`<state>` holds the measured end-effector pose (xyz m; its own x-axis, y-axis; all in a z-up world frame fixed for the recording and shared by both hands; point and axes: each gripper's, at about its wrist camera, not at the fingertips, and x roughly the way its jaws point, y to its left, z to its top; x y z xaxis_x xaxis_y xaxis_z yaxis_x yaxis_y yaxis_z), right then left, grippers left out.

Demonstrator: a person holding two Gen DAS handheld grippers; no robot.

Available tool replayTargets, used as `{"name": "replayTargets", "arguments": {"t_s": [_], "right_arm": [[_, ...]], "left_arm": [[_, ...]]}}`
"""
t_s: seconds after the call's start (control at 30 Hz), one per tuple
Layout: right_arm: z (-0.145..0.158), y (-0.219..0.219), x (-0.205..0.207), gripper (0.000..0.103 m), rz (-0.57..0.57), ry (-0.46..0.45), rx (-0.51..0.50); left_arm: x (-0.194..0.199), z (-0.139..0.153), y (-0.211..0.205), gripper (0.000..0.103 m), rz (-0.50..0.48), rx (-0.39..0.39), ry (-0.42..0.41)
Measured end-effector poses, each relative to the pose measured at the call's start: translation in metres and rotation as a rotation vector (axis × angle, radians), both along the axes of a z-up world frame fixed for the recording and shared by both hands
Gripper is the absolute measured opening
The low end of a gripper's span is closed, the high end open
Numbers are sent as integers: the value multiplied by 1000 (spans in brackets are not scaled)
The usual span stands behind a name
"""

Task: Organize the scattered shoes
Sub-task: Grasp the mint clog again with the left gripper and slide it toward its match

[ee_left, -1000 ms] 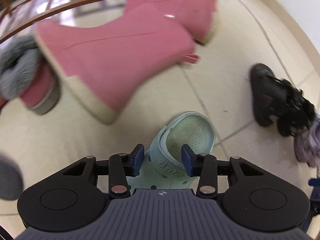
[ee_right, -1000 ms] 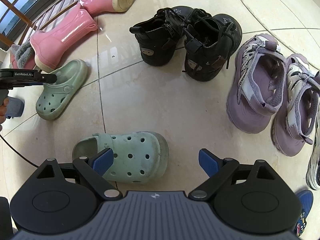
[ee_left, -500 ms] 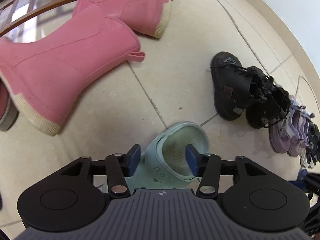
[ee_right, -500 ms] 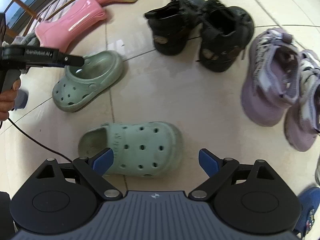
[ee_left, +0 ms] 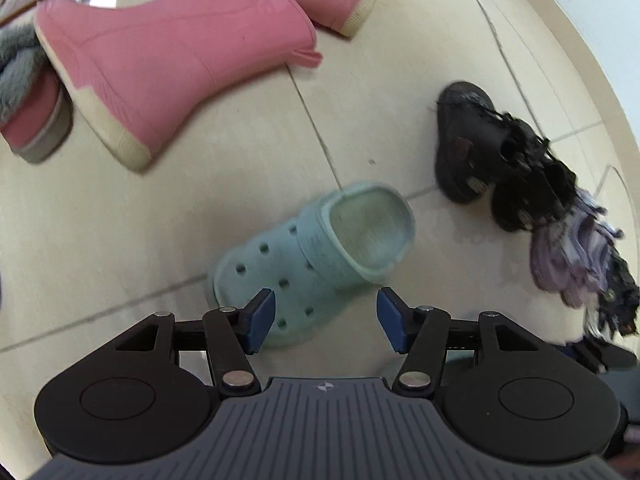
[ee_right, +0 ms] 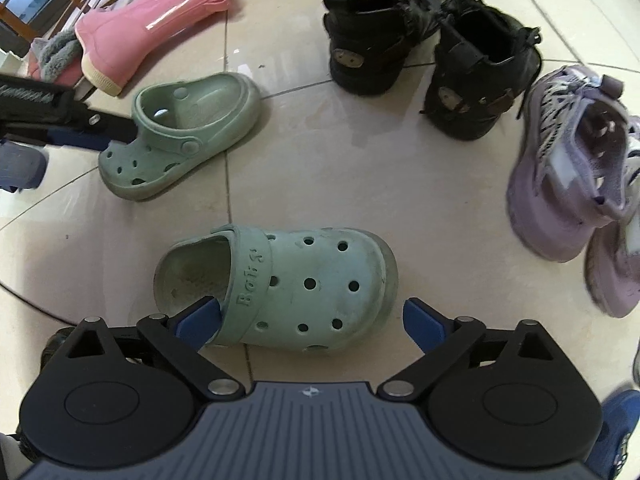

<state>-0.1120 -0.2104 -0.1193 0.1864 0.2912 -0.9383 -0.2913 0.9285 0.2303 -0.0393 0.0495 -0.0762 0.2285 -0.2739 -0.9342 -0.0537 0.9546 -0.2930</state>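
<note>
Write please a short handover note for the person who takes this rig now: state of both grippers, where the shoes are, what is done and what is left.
Left gripper: jaws have just been opening, now open, nothing held; the far green clog it released lies on the tiled floor.
Right gripper: open, hovering over the near green clog, pads not pressing it.
Done: black boots stand paired; purple sneakers are side by side.
Left: the two clogs lie apart, pointing different ways; bring them together. Pink boots lie on their sides by the railing.
</note>
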Motion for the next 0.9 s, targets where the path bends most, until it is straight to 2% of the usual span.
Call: {"name": "replayTargets", "arguments": {"t_s": [0.13,0.27,0.37,0.5,0.63,0.73,0.9], "right_arm": [[0,-11,4,99,-29,-14,-18],[3,-24,9,99,-59,-38,-46],[4,-33,13,99,-77,-52,-64],[2,-42,17,99,-100,-54,-70],[2,-48,17,99,-109,-58,-74],[-1,-48,18,99,-114,-61,-76],[2,-51,17,98,-128,-79,-95]], "left_arm": [[-9,-10,-1,59,-27,3,39],[-12,-20,4,58,0,8,63],[-11,-22,9,58,14,8,46],[-2,-19,14,58,18,67,10],[10,-24,31,59,68,125,-11],[17,-24,41,59,106,122,-29],[15,-17,36,60,76,192,-76]]}}
